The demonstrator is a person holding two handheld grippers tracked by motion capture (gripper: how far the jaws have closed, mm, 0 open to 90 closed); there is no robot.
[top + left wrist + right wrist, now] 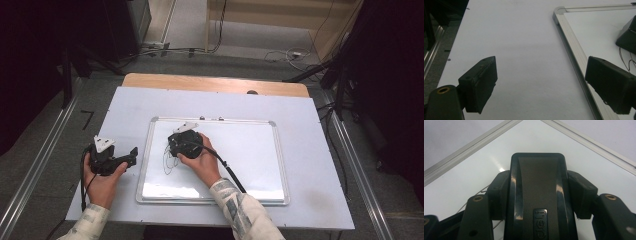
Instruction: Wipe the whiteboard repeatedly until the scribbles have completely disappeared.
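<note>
Surface (pixel 310 165): pale sheet over a wooden top, carrying all items. Whiteboard (pixel 250 155): white, aluminium-framed, lay flat near the middle of the surface; thin dark scribbled lines (pixel 169 161) marked its left part. Right claw (pixel 539 195): held in the person's right hand (pixel 202 162) over the left part of the whiteboard, jaws pinching a black eraser (pixel 539 182) from both sides. The eraser sat on the board at the scribbles; embossed lettering on its back read roughly "deli", partly cut off by the frame edge. Left claw (pixel 541 82): held in the left hand (pixel 102 182), low over the bare surface just left of the whiteboard frame, jaws spread with nothing between them.
</note>
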